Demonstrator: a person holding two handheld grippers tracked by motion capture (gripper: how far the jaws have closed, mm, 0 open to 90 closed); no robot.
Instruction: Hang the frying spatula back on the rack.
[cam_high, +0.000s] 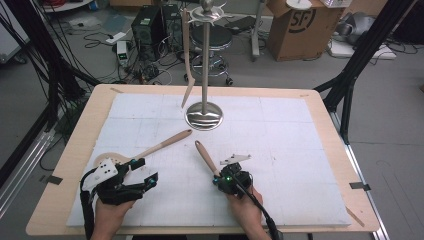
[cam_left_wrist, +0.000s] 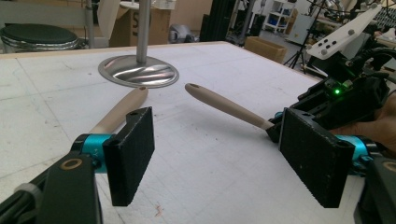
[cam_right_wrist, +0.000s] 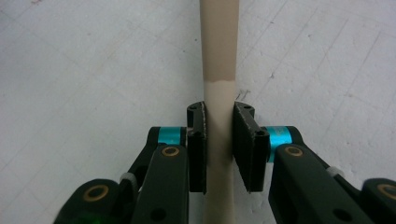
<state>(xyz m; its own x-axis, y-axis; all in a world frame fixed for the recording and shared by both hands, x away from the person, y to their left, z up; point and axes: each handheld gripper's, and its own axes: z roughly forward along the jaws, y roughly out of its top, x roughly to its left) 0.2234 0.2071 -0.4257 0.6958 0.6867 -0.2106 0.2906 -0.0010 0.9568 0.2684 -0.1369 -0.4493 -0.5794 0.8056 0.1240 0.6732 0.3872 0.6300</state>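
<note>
Currently, a beige utensil handle (cam_right_wrist: 218, 93) is seen running straight up between the two jaws of the right tool (cam_right_wrist: 219, 149) in the right gripper view, with both black pads set against its sides, so the handle is taken as clenched by that tool. The handle is paler below a colour step just above the pads. In the high view, the same utensil (cam_high: 206, 157) is laid on the white foam mat (cam_high: 280, 150) of the counter (cam_high: 75, 150), its rounded free end pointed up and left toward the steel stand base (cam_high: 204, 119), its lower end lost inside the right tool (cam_high: 226, 179), which is held near the front middle of the mat.

The left tool (cam_high: 142, 171) is held near the front left, released, its jaws spread wide with nothing between them in the left gripper view (cam_left_wrist: 229, 158). A second wooden utensil (cam_high: 162, 144) is laid just beyond its left jaw, handle slanted up-right; whether the jaw touches it cannot be told. A wooden spatula (cam_high: 187, 60) is seen hung on the stand. The two tools are kept apart.
</note>
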